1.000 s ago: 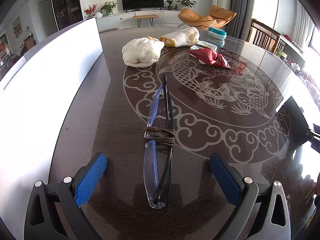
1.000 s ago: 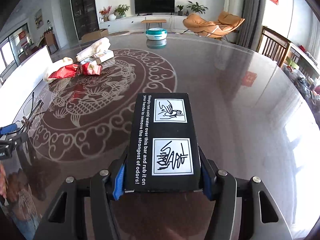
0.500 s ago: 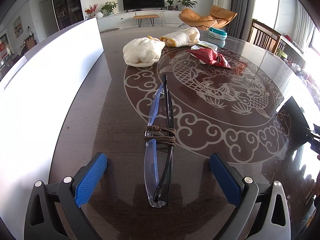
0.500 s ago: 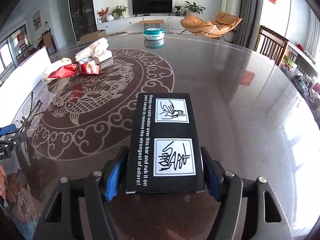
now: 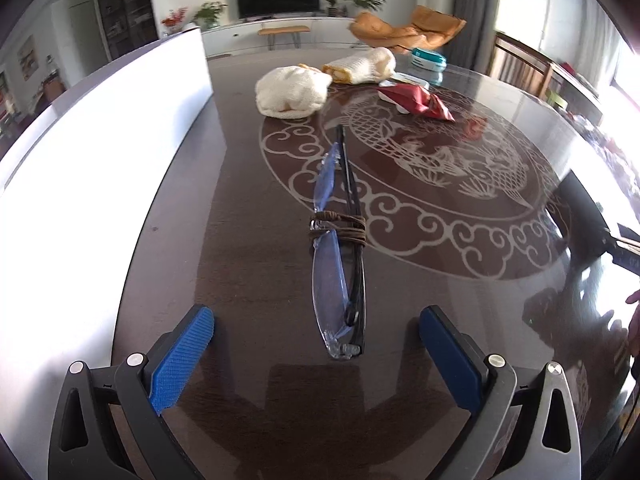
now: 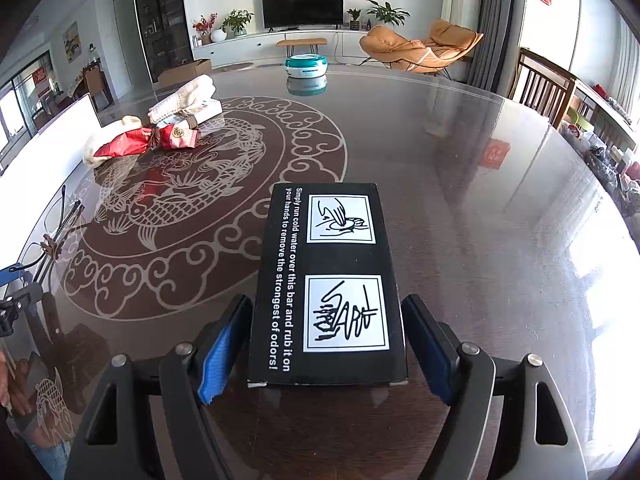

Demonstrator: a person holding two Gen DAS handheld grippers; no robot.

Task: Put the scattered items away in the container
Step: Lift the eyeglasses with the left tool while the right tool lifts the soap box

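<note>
With the black box (image 6: 328, 284) lying flat on the desk (image 6: 480, 200), between the opening jaws of the right gripper (image 6: 326, 346) and untouched by its pads, we back straight off without nudging it.

Folded glasses (image 5: 340, 256) lie between open left claw (image 5: 316, 356)

Glossy dark table (image 6: 460, 184); matt cardboard box (image 6: 332, 264); knitted cloth (image 5: 292, 92).

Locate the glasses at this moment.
In the left wrist view the folded glasses lie on the table between the open left gripper fingers, at the near rim of the fish inlay, beside the white container.
</note>
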